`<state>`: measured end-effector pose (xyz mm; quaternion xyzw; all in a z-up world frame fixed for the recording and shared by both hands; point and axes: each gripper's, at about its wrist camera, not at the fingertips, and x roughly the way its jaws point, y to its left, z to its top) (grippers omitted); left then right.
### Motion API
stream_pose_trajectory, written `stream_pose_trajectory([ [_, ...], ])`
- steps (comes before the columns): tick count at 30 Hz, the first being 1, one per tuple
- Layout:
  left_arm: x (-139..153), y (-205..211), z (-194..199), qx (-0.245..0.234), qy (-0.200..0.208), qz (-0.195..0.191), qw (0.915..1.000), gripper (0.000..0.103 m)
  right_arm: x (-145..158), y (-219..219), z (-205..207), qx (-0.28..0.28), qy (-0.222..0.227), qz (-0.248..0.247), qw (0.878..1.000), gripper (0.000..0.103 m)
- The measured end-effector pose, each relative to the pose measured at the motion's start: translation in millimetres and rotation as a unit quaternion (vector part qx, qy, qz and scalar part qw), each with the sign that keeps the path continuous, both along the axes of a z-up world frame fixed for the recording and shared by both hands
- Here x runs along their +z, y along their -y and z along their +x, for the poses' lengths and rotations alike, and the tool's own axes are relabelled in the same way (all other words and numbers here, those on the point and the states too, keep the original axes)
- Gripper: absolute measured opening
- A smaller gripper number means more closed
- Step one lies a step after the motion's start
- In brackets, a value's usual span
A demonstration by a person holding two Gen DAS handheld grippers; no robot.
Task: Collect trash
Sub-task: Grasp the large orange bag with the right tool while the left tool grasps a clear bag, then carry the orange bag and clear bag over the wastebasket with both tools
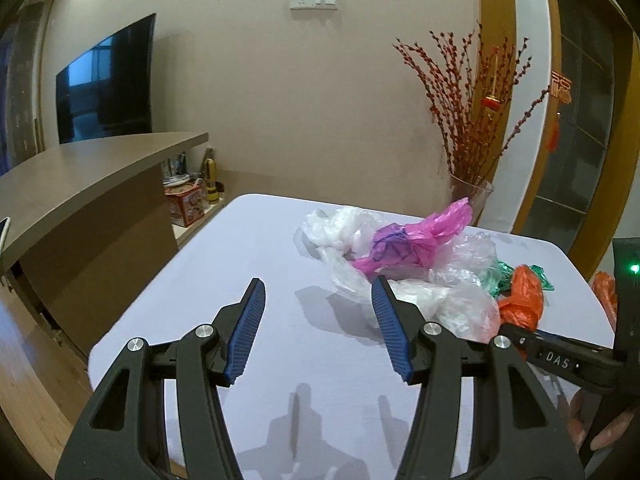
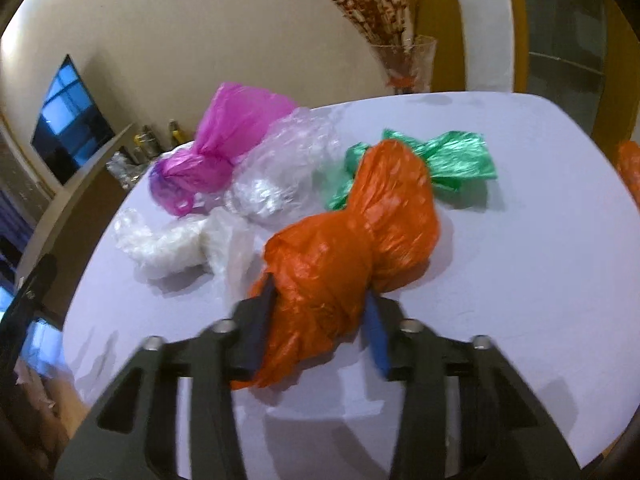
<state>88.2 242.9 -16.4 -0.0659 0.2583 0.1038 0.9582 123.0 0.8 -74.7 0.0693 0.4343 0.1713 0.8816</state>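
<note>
Crumpled plastic bags lie on a white table (image 1: 240, 272): an orange bag (image 2: 352, 248), a green bag (image 2: 456, 156), a pink bag (image 2: 224, 140) and clear and white bags (image 2: 280, 168). My right gripper (image 2: 320, 292) has its jaws around the near end of the orange bag, still set wide. Whether they grip it I cannot tell. My left gripper (image 1: 318, 292) is open and empty above the table, left of the pile. The pink bag (image 1: 416, 240) and orange bag (image 1: 524, 300) also show in the left wrist view.
A glass vase with red branches (image 1: 472, 196) stands past the table's far edge. A brown counter (image 1: 80, 184) with a TV (image 1: 108, 80) above is at left. Another orange bag (image 2: 630, 168) lies at the table's right edge.
</note>
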Motion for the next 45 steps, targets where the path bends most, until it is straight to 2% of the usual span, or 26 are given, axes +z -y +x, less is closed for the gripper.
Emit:
stream_pose_trajectory([
  [3,1,8,10,-0.022,-0.005,0.000,0.9997,0.056,1,3,-7,0.007,0.008,-0.004,1.000,0.023],
  [8,-1,27,32,-0.066,-0.028,0.006,0.9974,0.056,6,18,-21,0.001,0.020,-0.003,1.000,0.021],
  [13,-14,49,64,-0.100,-0.072,0.034,0.9918,0.056,11,45,-30,-0.016,0.017,0.013,1.000,0.021],
  [20,-42,55,93,-0.119,-0.146,0.031,0.9816,0.056,14,70,-32,-0.034,0.016,0.027,0.999,0.021],
  [26,-51,55,97,-0.140,-0.174,0.018,0.9746,0.034,12,80,-29,-0.046,0.011,0.038,0.998,0.021],
  [28,-51,55,97,-0.145,-0.172,0.021,0.9741,0.025,11,82,-30,-0.049,0.010,0.039,0.998,0.021],
  [31,-49,56,90,-0.152,-0.163,0.016,0.9748,0.019,10,88,-33,-0.053,0.008,0.040,0.998,0.021],
  [39,-33,74,64,-0.173,-0.125,0.000,0.9770,0.016,16,115,-43,-0.077,0.023,0.040,0.996,0.021],
  [45,-22,106,53,-0.207,-0.106,-0.013,0.9724,0.016,22,144,-52,-0.108,0.038,0.036,0.993,0.022],
])
